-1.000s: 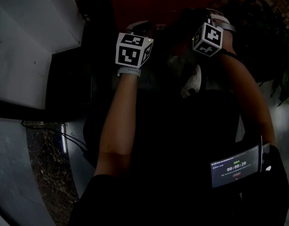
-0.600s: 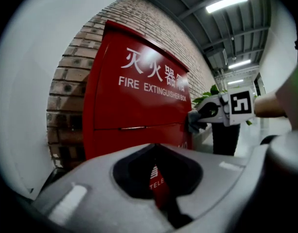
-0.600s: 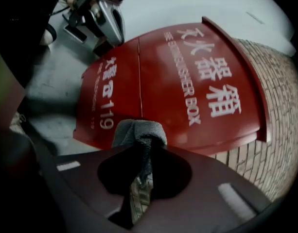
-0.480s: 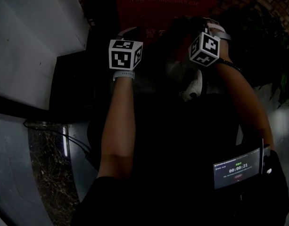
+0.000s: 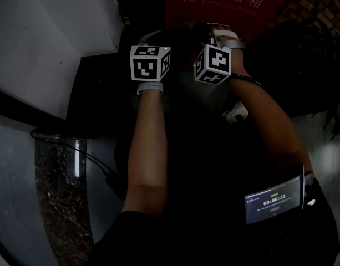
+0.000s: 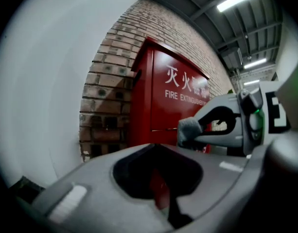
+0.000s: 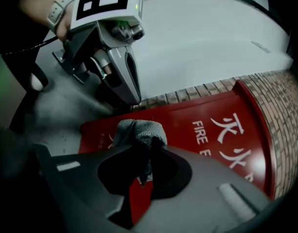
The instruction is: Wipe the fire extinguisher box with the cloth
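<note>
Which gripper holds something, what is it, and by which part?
The right gripper pinches the grey cloth by a bunched fold; the left gripper, shut, holds nothing.

Lower left of the head view, there was the floor: a strip of dark speckled stone [image 5: 57,195] with smooth pale grey flooring [image 5: 97,209] beside it. A thin black cable [image 5: 89,158] lay right across both. Right of centre, a white shoe [image 5: 236,114] was planted on darker ground.
</note>
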`<action>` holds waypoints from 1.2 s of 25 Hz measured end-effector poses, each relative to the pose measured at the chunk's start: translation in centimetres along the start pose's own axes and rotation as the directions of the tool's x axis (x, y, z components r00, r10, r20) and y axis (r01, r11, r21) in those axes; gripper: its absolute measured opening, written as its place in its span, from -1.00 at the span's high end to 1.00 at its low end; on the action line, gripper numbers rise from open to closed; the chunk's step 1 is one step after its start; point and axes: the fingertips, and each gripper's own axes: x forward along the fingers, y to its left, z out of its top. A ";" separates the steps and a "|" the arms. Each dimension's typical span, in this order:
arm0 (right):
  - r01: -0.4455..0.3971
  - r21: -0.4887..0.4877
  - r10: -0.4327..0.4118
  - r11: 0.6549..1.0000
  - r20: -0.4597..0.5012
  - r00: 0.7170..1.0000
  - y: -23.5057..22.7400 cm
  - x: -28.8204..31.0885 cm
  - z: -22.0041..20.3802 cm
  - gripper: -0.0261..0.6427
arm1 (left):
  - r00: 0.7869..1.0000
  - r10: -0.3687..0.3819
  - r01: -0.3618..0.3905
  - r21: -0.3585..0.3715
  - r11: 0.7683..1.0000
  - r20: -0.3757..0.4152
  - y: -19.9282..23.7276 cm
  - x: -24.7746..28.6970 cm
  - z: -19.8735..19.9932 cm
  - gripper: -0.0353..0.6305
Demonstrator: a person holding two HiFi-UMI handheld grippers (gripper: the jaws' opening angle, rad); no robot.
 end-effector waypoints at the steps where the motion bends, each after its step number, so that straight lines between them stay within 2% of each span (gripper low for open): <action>1: -0.007 0.002 0.007 1.000 0.005 1.000 0.3 0.6 0.6 0.83 | 1.000 0.004 -0.004 -0.006 1.000 0.001 0.4 0.0 -0.2 0.88; 7: 0.027 -0.030 -0.026 0.999 0.029 0.999 1.2 2.9 3.1 0.83 | 1.000 0.027 -0.026 -0.068 0.997 0.011 2.6 0.1 -1.1 0.88; 12: 0.080 -0.020 -0.078 0.997 0.069 0.995 0.7 3.6 4.8 0.83 | 0.999 0.004 -0.001 -0.079 0.997 0.040 2.2 0.3 -0.4 0.88; 16: 0.088 -0.018 -0.086 0.996 0.072 0.994 0.5 3.9 4.8 0.83 | 0.998 -0.003 0.008 -0.089 0.996 0.063 2.0 0.3 -0.2 0.88; 24: 0.090 -0.002 -0.089 0.996 0.075 0.993 0.6 4.4 4.0 0.83 | 0.999 0.014 -0.011 -0.049 0.999 0.050 2.1 1.5 -0.9 0.88; 30: 0.092 0.000 -0.092 0.996 0.074 0.993 0.6 4.2 3.2 0.83 | 0.999 -0.003 0.004 -0.031 1.000 0.047 1.2 2.0 -0.8 0.88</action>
